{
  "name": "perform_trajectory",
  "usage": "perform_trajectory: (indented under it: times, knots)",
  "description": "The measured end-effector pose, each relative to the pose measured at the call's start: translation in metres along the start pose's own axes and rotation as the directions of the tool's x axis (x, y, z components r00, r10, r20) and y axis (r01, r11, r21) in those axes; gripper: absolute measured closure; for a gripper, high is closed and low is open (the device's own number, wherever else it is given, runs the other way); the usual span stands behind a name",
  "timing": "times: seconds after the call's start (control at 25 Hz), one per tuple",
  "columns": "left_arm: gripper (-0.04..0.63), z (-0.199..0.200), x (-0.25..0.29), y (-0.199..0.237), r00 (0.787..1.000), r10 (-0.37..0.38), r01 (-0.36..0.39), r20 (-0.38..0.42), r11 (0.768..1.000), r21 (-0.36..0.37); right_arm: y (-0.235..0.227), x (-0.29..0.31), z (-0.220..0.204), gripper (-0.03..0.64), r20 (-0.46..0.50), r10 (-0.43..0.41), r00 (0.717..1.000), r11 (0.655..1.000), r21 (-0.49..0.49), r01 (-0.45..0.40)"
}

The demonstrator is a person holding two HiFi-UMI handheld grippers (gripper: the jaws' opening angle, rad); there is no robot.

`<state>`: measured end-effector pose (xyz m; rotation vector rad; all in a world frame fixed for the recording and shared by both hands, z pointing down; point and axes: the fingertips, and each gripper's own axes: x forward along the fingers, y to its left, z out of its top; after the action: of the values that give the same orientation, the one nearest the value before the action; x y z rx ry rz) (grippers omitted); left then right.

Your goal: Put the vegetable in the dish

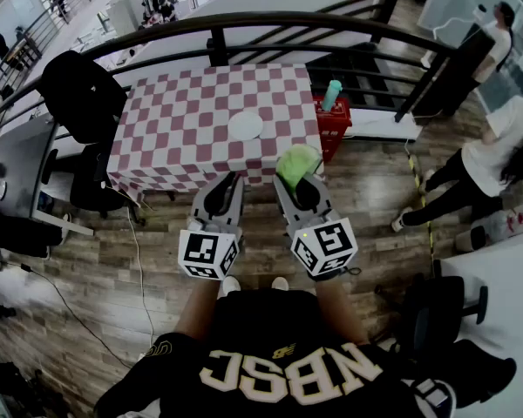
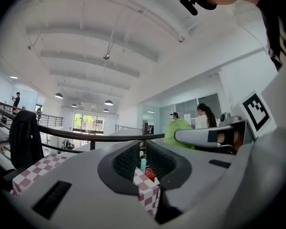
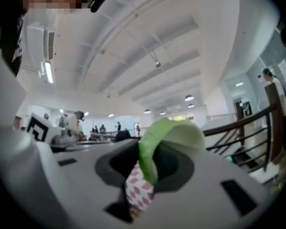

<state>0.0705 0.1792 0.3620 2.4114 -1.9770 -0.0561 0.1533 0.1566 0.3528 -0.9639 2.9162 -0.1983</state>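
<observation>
Presently, right tongs (image 1: 300,184) clamp the floppy vegetable (image 1: 296,162), left tongs (image 1: 224,190) sit together, empty; it may slip short of the dish (image 1: 245,126) at ten o'clock.

dish (image 1: 245,126): on table (image 1: 174,120) | vegetable (image 1: 296,165): right of dish, nearer

We saw a matt tablecloth (image 1: 200,120) in red and white checks, hanging in soft folds at its edges. The dish (image 1: 245,126) looked smooth and white, with a faint sheen. The vegetable (image 1: 296,162) was a pale green leaf, waxy and a little crumpled. The left gripper (image 1: 231,178) and right gripper (image 1: 296,183) had shells of matt grey plastic, with black, finely ribbed pads (image 2: 126,161). The floor (image 1: 96,277) was grainy wood-look planking. The railing (image 1: 270,20) looked like dark, glossy painted metal.
</observation>
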Motion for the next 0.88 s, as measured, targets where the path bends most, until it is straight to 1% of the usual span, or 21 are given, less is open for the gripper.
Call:
perform_trajectory:
  times: [0.24, 0.32, 0.4, 0.56, 0.68, 0.76, 0.88]
  knots:
    - [0.535, -0.005, 0.005, -0.02, 1.0, 0.02, -0.02, -0.006, 1.0, 0.014, -0.012, -0.012, -0.005, 0.518, 0.006, 0.029, 1.0, 0.999, 0.025, -0.03]
    - [0.535, -0.015, 0.0, -0.025, 0.999, 0.031, -0.031, -0.023, 0.999, 0.022, -0.014, -0.016, -0.013, 0.518, 0.006, 0.035, 0.999, 0.998, 0.048, -0.036]
    - [0.535, -0.029, -0.002, -0.026, 0.998, 0.045, -0.045, -0.052, 0.999, 0.014, -0.015, -0.014, -0.021, 0.518, -0.004, 0.045, 0.999, 0.997, 0.066, -0.045]
    - [0.535, -0.045, 0.001, -0.014, 0.994, 0.061, -0.062, -0.091, 0.998, -0.015, -0.009, -0.003, -0.034, 0.518, -0.029, 0.078, 0.997, 0.991, 0.114, -0.074]
    - [0.535, -0.054, 0.016, 0.0, 0.994, 0.052, -0.054, -0.092, 0.998, -0.027, -0.011, 0.014, -0.041, 0.517, -0.04, 0.086, 0.996, 0.991, 0.11, -0.081]
    - [0.535, -0.062, 0.032, 0.014, 0.995, 0.038, -0.042, -0.096, 0.998, -0.043, -0.016, 0.033, -0.05, 0.518, -0.06, 0.08, 0.995, 0.992, 0.107, -0.073]
    - [0.535, -0.072, 0.062, 0.041, 0.996, 0.001, -0.008, -0.093, 0.997, -0.072, -0.03, 0.066, -0.061, 0.517, -0.09, 0.045, 0.995, 0.994, 0.1, -0.036]
